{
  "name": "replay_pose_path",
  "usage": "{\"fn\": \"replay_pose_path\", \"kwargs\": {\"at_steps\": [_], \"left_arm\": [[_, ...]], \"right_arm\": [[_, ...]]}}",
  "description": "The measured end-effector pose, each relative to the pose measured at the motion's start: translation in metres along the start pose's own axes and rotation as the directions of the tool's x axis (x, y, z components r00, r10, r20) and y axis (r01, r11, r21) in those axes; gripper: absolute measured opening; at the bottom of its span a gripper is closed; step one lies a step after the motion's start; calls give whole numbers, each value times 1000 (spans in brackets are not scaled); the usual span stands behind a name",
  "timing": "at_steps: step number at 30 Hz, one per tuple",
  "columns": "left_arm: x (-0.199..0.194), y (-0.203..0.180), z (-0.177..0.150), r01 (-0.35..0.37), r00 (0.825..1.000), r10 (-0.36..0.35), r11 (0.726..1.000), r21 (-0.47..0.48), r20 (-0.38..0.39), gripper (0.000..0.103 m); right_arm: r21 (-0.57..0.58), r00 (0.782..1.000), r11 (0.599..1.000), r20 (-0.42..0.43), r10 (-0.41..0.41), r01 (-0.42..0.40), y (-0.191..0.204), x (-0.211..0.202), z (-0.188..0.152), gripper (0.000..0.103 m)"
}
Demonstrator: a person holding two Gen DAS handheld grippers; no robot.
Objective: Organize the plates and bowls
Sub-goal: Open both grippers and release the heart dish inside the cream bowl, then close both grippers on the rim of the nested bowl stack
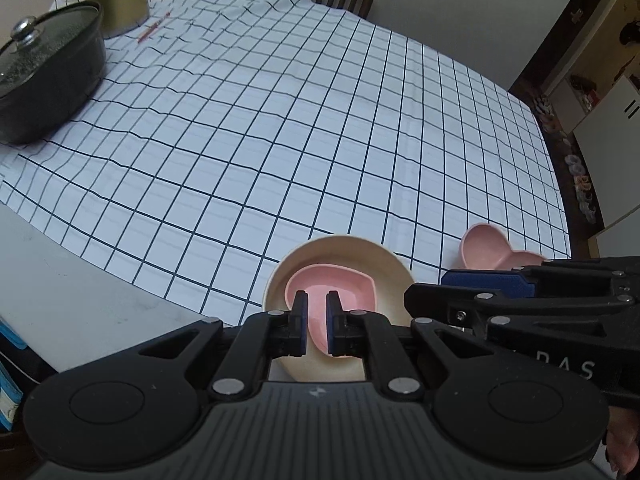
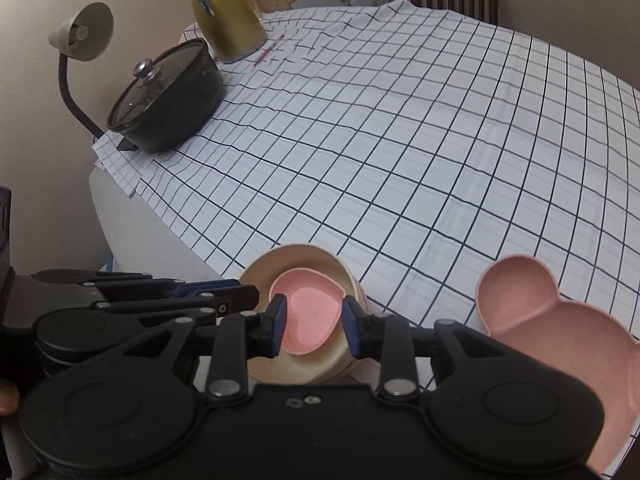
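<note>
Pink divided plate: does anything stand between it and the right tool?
Nothing visible does. The pink divided plate lies on the checked cloth just right of the right tool, which hangs open over the heart dish nested in the cream bowl.

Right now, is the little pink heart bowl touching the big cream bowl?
Touching. In the right wrist view the pink heart bowl sits inside the cream bowl, resting on its bottom.

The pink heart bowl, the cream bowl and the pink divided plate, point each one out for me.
pink heart bowl [image 2: 310, 320], right wrist view, on its flat inner floor.
cream bowl [image 2: 304, 258], right wrist view, on its far inner wall.
pink divided plate [image 2: 516, 292], right wrist view, inside its upper round compartment.
</note>
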State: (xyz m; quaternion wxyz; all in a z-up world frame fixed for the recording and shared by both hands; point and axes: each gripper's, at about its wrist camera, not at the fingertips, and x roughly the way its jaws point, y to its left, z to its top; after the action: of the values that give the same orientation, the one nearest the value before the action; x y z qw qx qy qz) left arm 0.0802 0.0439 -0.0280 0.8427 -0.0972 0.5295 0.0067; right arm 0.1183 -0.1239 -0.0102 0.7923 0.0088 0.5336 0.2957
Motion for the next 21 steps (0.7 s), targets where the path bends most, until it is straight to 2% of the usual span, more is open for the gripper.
{"fn": "replay_pose_path", "kwargs": {"at_steps": [7,10,13,15,19,21], "left_arm": [[-28,-8,-14,-17,998,18,1000,-19,66,11],[-36,-8,-21,10,997,-7,999,-38,73,12],[-43,-8,-27,30,997,-25,998,-60,73,13],[-46,-10,-32,28,997,-24,998,-57,78,13],[-49,-9,-36,39,996,-35,998,-54,85,14],[-50,-9,-37,46,995,-41,998,-50,92,14]], "right_arm": [[-50,999,998,38,33,-31,4,-29,-11,38],[-71,998,997,59,37,-33,5,-41,-17,45],[-87,996,996,84,39,-31,7,-53,-22,55],[-99,994,995,102,38,-28,7,-61,-25,66],[-99,991,995,132,29,-16,6,-71,-30,74],[-80,989,997,143,27,-16,3,-75,-32,82]]}}
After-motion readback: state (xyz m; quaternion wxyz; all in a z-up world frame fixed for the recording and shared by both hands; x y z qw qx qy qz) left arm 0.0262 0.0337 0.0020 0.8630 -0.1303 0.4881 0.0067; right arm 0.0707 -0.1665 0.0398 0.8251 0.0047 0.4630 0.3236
